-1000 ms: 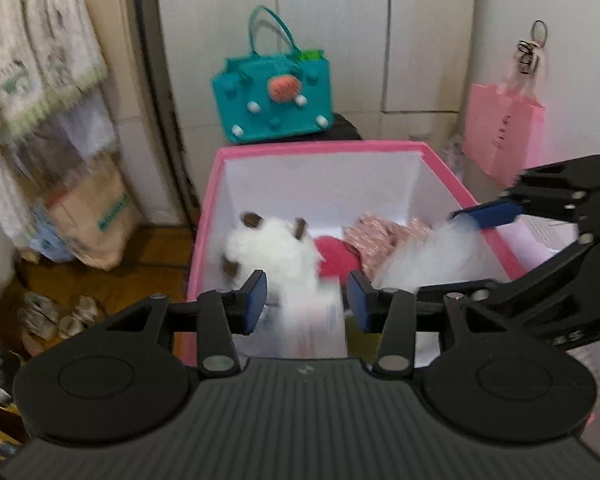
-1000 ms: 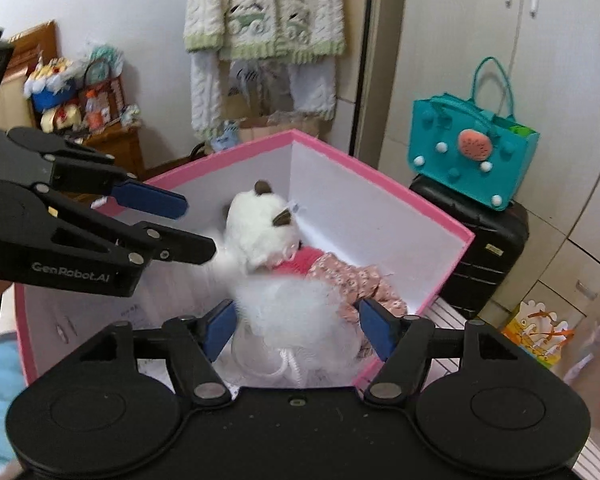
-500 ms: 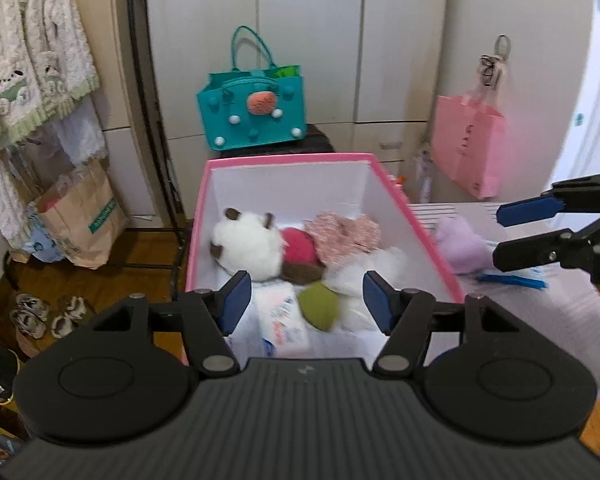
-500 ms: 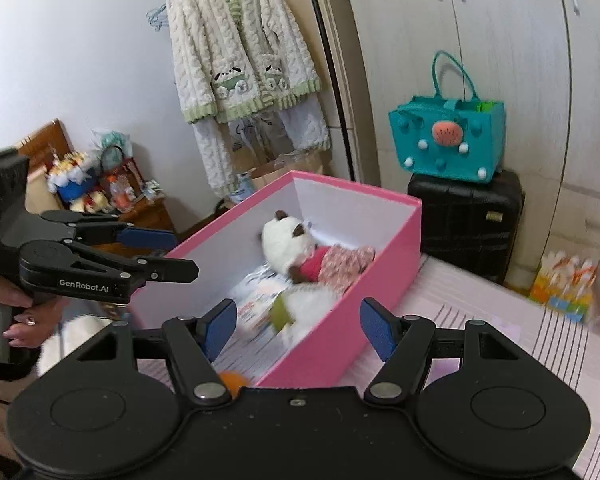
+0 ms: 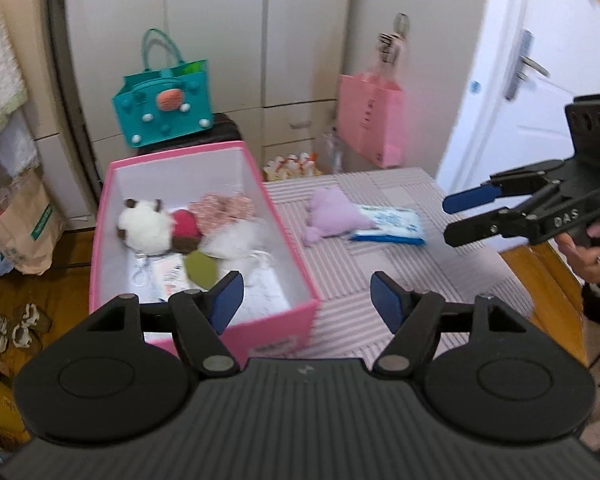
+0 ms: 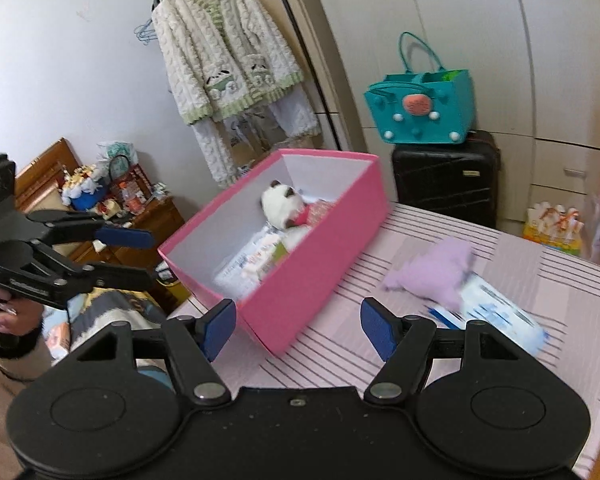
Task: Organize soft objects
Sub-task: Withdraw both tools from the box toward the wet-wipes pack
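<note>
Pink box [image 5: 284, 216]: on the striped table [image 5: 452, 280], at its left edge; holds a white plush [image 5: 144, 226], a floral fabric item [image 5: 224, 206], a white fluffy item [image 5: 236, 240] and packets.

Lilac plush [image 5: 332, 216]: outside the box, on the table, touching a blue-and-white tissue pack [image 5: 392, 224].

Left gripper [image 5: 306, 300]: jaws apart, empty, above the box's near corner.

Right gripper [image 6: 294, 326]: jaws apart, empty, short of the plush.

Risks, as judged:
- A pinch on the lilac plush may catch the tissue pack beneath its edge and drag it along.
- The plush will likely compress, so a shallow grip could slip.
- A knock could shift the box, which sits at the table's edge.
</note>
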Demonstrator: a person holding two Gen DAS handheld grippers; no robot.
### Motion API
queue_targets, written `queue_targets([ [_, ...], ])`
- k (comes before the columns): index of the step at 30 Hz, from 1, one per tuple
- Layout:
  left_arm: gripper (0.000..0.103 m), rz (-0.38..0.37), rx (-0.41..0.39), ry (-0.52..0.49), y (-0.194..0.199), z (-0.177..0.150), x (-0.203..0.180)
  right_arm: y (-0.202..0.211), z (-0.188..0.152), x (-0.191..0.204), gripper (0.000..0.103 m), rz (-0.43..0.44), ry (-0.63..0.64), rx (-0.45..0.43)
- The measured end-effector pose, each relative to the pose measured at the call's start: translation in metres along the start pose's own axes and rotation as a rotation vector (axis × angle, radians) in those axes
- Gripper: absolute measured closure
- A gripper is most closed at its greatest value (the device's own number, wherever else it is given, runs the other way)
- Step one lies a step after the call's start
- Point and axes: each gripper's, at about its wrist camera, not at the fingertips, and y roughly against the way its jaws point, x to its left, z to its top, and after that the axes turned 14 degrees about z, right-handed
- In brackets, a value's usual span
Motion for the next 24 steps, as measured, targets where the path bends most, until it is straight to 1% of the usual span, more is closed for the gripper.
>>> queue_targets([
  [6,0.031,-0.047,0.021,-0.088,0.007,-0.007,-0.04,0.029,-0.031,-0.003,0.028,-0.054,0.004,0.012],
  [13,0.031,-0.113,0.03,-0.17,0.001,-0.008,-0.079,0.05,-0.061,-0.01,0.028,-0.106,0.006,0.003],
  [20,0.031,-0.177,0.055,-0.203,-0.023,-0.001,-0.104,0.056,-0.082,-0.024,0.028,-0.14,0.013,0.0],
  [24,0.031,-0.209,0.063,-0.19,-0.045,0.0,-0.115,0.053,-0.089,-0.036,0.028,-0.145,0.01,-0.002],
])
